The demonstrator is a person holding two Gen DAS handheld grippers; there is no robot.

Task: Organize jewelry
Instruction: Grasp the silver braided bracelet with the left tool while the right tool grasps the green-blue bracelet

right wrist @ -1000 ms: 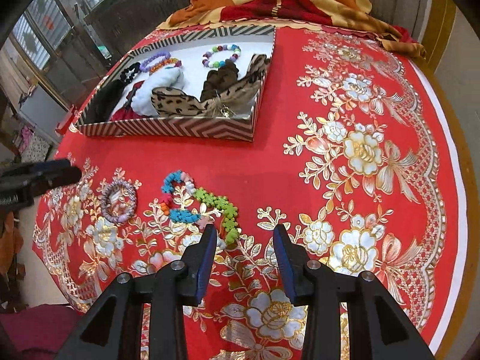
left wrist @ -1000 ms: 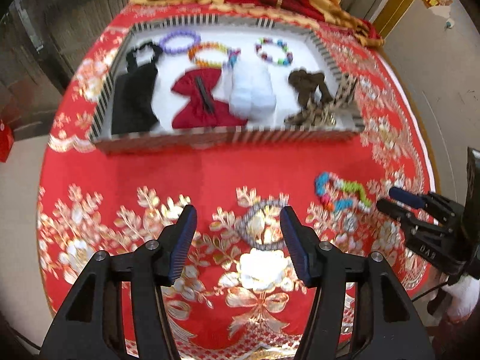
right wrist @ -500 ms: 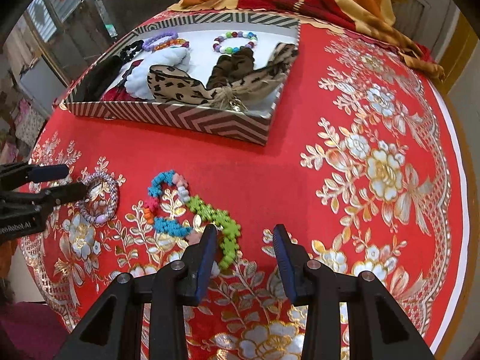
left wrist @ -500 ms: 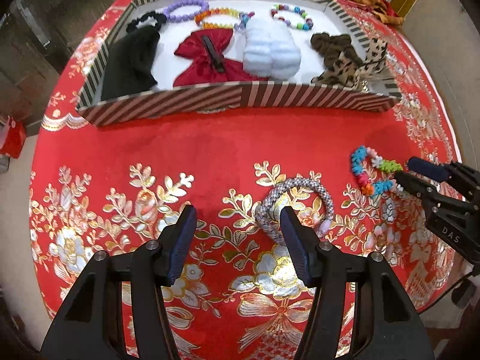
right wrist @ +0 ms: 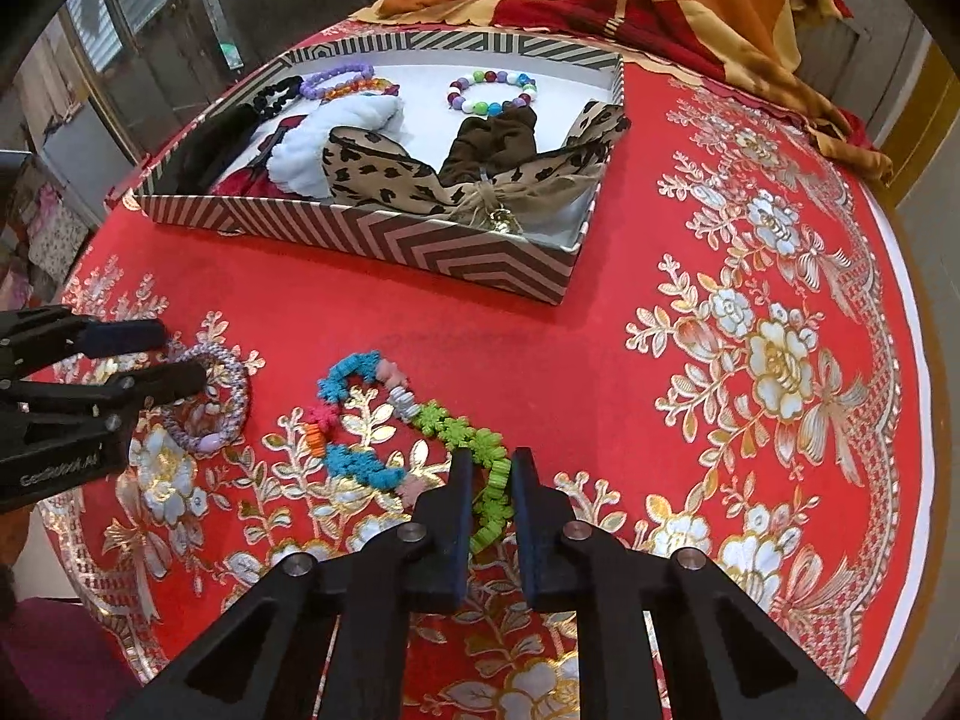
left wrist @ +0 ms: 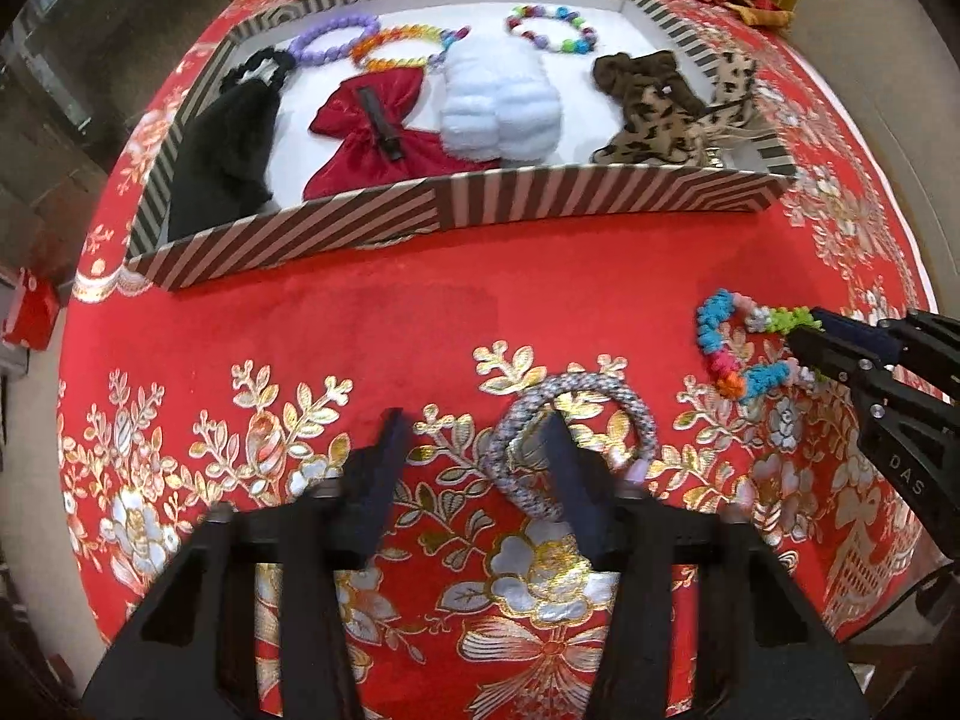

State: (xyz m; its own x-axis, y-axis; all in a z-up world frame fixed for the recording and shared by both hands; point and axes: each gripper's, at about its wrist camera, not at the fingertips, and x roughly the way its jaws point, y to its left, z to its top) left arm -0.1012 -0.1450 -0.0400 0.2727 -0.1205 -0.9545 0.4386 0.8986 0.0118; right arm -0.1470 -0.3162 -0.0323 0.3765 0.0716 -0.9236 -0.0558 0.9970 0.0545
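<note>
On the red tablecloth (left wrist: 420, 324), near its front edge, the grey bracelet (left wrist: 630, 414) is straddled by the half-closed, just-narrowing left gripper (left wrist: 474, 450), not yet pinched. Rightward, the coloured bracelet (right wrist: 360, 462) is clamped at its green end by the right gripper (right wrist: 489, 480).

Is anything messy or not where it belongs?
Two bracelets lie on the red embroidered tablecloth, outside the striped box: a silvery-lilac braided bracelet and a multicoloured flower-bead bracelet. A leopard-print bow droops over the box's rim.
</note>
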